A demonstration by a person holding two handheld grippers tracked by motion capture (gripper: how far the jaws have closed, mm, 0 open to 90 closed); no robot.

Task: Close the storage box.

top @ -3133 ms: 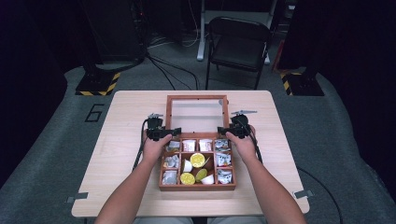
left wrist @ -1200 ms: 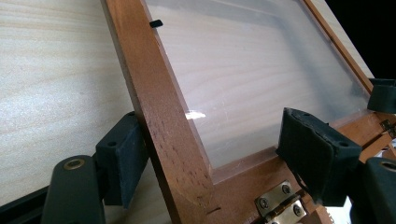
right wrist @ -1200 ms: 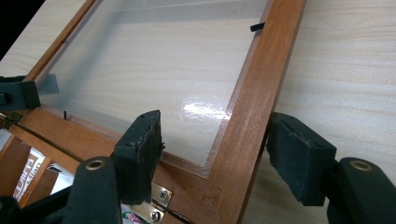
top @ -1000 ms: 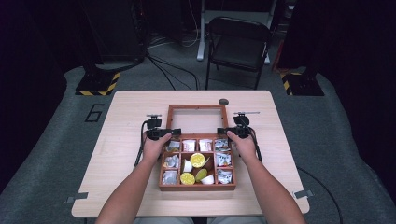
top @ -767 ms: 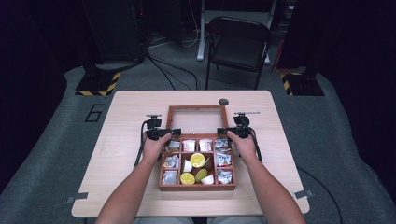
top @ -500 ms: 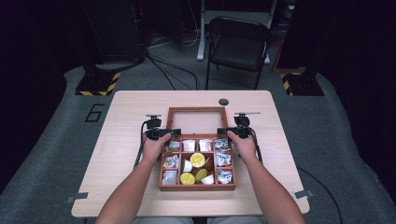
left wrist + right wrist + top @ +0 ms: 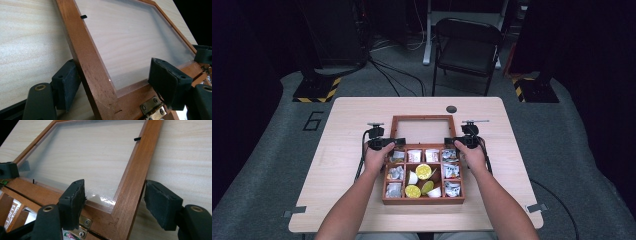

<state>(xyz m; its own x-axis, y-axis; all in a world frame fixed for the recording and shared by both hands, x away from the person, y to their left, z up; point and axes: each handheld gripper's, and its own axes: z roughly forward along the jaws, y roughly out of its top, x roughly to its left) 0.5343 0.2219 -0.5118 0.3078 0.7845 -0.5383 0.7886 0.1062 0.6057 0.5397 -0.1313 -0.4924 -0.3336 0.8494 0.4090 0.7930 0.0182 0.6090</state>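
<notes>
Lid [image 7: 422, 131] of wooden box [image 7: 423, 200]: stiff, light, glazed, hinged, flat on tabletop [image 7: 342, 165] | hold: side rails near hinges | left gripper [image 7: 113, 85], right gripper [image 7: 113, 202]: fingers half-open, straddling rails, right widening, unclamped

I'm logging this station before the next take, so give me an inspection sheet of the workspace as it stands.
Surface: light wooden table, bare around the box.
Job's things: brown wooden compartment box holding foil packets and yellow-lidded cups; its glass-paned wooden lid lies swung back on the table.
Clutter: small dark round thing near the far edge.
Grippers: left gripper and right gripper each straddle a side rail of the lid, jaws apart; the right's have just been opening.
Cables: black lead trailing from the left gripper.
Surroundings: black folding chair, grey floor.
</notes>
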